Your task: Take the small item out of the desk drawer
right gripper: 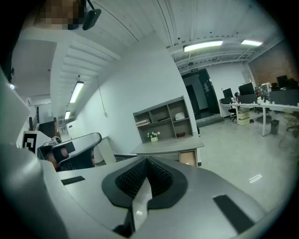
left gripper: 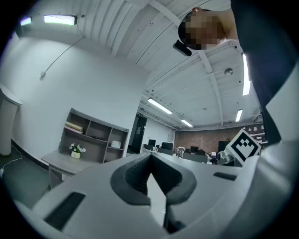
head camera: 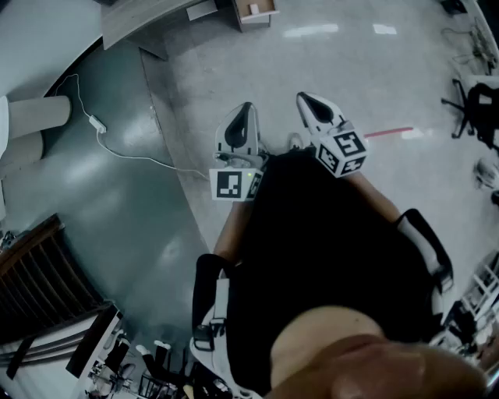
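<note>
The grey desk (head camera: 148,17) stands far ahead at the top of the head view. Beside it a wood-coloured drawer (head camera: 254,12) stands open; what it holds is too small to tell. In the right gripper view the same desk (right gripper: 169,147) shows the drawer front (right gripper: 188,158) under its top. My left gripper (head camera: 239,127) and right gripper (head camera: 315,108) are held close to the person's body, side by side, pointing forward. Each is shut with nothing between its jaws, as the left gripper (left gripper: 150,163) and right gripper (right gripper: 145,166) show in their own views.
A white cable with an adapter (head camera: 97,123) trails over the green floor at the left. A red tape line (head camera: 387,132) and an office chair (head camera: 477,109) lie to the right. A shelf unit (right gripper: 163,119) with a small plant (right gripper: 153,136) stands behind the desk.
</note>
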Motion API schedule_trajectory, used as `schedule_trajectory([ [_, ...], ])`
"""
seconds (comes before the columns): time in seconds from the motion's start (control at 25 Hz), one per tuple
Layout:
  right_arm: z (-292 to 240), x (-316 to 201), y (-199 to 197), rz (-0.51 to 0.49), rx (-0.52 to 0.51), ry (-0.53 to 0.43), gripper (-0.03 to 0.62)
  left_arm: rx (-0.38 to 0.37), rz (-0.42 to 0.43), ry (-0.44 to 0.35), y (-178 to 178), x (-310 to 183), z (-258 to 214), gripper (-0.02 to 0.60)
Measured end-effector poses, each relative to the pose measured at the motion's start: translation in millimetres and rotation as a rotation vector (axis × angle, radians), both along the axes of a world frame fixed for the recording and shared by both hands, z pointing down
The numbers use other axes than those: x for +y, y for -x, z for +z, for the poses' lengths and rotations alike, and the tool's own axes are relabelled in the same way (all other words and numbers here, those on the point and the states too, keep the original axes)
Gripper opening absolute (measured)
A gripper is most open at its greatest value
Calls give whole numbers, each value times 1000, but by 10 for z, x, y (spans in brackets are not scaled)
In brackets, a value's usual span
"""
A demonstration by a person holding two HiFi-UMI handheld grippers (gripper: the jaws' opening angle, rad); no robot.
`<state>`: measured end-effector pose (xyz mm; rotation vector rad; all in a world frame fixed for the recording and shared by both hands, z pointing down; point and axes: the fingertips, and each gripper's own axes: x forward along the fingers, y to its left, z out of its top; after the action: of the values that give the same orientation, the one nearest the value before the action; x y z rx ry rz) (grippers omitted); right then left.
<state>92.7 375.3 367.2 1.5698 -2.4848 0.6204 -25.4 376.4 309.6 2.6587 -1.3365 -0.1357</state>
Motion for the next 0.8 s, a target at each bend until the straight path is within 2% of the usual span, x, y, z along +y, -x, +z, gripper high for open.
schedule_trajectory([
  [0.12, 4, 11, 15, -12, 1, -3, -2, 36, -18, -2, 12, -10, -57, -2],
  [0.36, 0, 35, 82, -15, 10, 0, -2, 27, -1, 0, 48, 28, -24, -2],
  [0.48, -21, 19, 130, -6, -9, -4, -2, 13, 7, -29, 104, 17, -39, -2],
  [0.6, -50, -3, 197, 6, -16, -15, -2, 39, -2, -17, 181, 8, -80, -2],
  [0.72, -55, -4, 306, 11, -8, -13, -2, 13, 15, -29, 287, 22, -58, -2],
  [0.8, -38, 6, 391, 16, -3, -11, -2, 41, 7, -19, 365, 20, -77, -2],
])
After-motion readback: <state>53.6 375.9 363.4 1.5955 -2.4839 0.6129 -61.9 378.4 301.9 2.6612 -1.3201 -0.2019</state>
